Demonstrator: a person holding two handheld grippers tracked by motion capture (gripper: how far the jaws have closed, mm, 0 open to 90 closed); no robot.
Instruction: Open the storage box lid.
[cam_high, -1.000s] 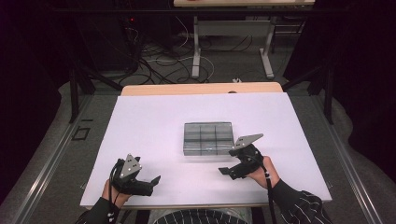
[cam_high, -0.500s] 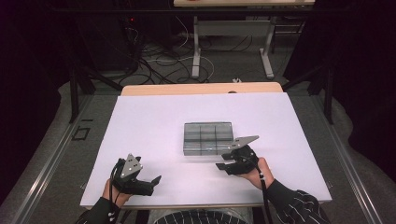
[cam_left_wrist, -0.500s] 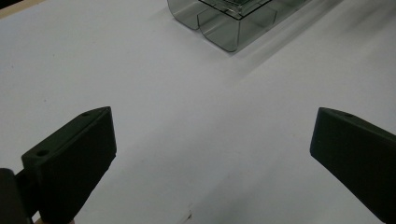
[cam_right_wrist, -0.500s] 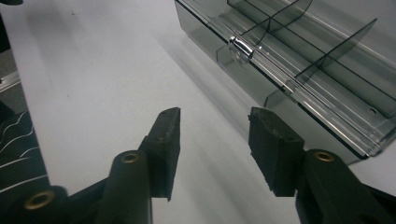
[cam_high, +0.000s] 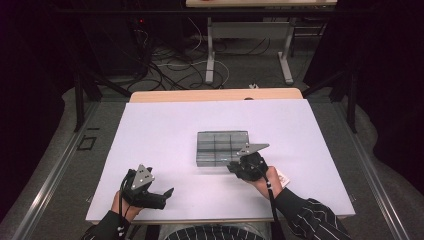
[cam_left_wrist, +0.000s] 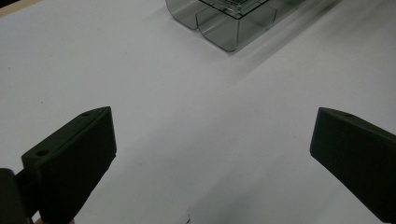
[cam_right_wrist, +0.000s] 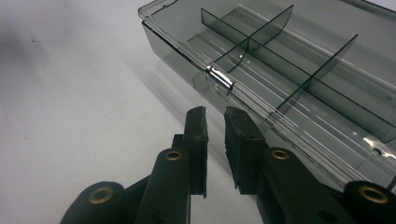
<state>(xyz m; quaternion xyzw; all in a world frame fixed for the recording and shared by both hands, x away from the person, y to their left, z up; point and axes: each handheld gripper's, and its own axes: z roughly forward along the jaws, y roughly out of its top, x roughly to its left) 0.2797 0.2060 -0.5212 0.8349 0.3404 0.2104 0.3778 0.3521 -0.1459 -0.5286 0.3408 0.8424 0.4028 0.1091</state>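
One box, two claws, one white counter.

High view. The smoky clear box lies flat near the middle of the counter, long side towards the person. The right claw sits at the box's near edge, right of its middle. Judgement: it is placed there to work the front of the lid. The left claw rests low on the counter, well apart from the box, and looks parked until a second grip is needed. Count: one hand on each claw, two in all.

Left gripper view. The left claw's jaws stand wide with bare counter between them and nothing held. A corner of the box shows at the top edge, far off. Rounded compartment bottoms are seen through its wall.

Right gripper view. The right claw's jaws have just been closing. They now stand narrow, a thin slit between the pads, with nothing in that slit. The tips point at the box's front rim, just short of one small clear latch. Whether a pad touches the wall cannot be told. Judgement: the narrowed tips suit pushing or prying that latch rather than grasping the body. Dividers counted through the lid: one long, two cross, giving six compartments. All six look empty. The lid appears closed, and the box sits level, so a push at the latch may slide it unless the other claw braces it.
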